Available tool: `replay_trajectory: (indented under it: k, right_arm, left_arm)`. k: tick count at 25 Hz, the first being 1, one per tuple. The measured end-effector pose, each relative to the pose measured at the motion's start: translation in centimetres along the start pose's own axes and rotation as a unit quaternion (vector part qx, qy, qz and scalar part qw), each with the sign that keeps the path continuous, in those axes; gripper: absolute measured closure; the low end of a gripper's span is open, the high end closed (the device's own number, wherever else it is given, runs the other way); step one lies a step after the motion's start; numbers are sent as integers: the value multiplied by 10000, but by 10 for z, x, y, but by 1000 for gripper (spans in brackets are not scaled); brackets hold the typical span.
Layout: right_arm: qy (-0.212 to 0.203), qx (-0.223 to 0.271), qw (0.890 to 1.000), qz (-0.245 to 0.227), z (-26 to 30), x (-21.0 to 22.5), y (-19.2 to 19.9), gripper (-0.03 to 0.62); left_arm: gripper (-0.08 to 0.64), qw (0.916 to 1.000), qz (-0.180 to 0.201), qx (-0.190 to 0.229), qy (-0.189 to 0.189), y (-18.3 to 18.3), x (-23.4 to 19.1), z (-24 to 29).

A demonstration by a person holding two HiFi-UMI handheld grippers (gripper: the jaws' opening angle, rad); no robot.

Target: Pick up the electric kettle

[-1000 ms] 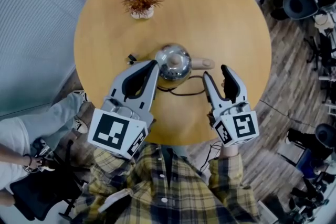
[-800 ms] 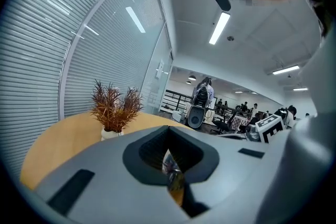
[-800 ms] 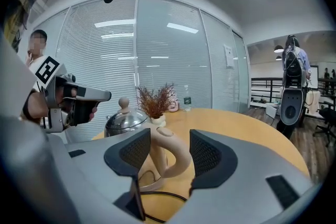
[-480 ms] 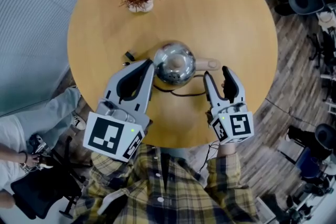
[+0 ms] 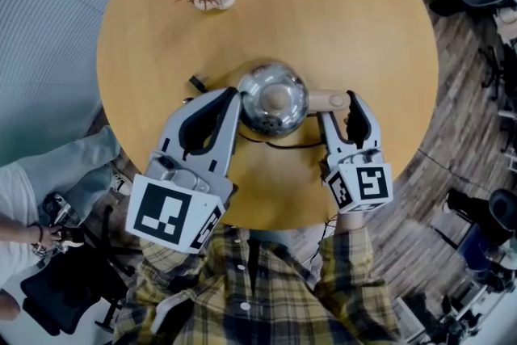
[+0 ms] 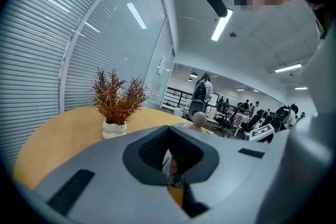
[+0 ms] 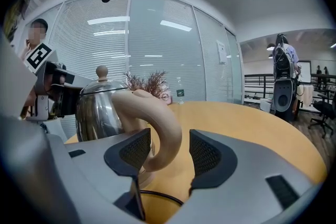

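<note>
So, the left gripper (image 5: 233, 99) is seen pinched shut and empty, just beside the electric kettle (image 5: 273, 97) near the middle of the table (image 5: 363, 12). Its handle (image 5: 327, 100), pointed toward the right edge, is straddled by the right gripper (image 5: 338, 105), jaws parted, not yet clamped.

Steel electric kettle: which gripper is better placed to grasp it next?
Right gripper: its open jaws straddle the curved beige handle. The left gripper, shut, sits beside the round steel kettle.

Right tool (image 5: 339, 108) seemingly straddles kettle handle (image 5: 322, 100).
</note>
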State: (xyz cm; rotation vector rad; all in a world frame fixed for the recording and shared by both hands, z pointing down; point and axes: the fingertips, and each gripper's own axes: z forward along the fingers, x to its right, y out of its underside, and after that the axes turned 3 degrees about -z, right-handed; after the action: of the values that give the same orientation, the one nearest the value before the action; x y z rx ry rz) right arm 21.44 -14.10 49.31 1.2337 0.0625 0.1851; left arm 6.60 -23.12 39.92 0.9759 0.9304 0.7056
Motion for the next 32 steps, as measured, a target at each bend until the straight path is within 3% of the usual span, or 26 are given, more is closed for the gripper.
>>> replay_trajectory:
  k: [23,32]
  right_arm:
    - [118,302,9992,223,36,10,-3,368]
    - [274,230,9994,15,42,5,-2,461]
  left_arm:
    - [558,9999,-51,112,-30,-2,-8,5]
    - [558,9998,-89,182,-30,-3,-7,3]
